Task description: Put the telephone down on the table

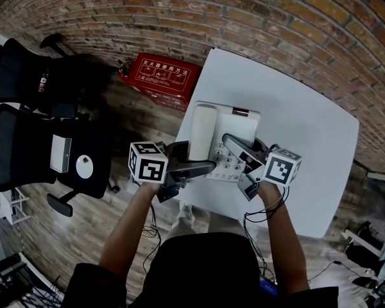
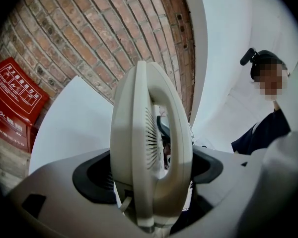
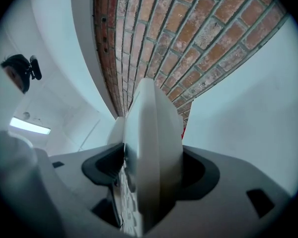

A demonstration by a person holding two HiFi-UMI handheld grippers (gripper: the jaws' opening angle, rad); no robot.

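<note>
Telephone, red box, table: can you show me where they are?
telephone [image 1: 239,128], head view, its white top panel.
red box [image 1: 159,76], head view, its printed top.
table [image 1: 308,108], head view, bare white top.

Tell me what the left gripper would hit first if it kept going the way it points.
The telephone itself: the left gripper is clamped on one side of it. Past that, probably the right gripper, which grips the opposite side, though depth is unclear.
</note>
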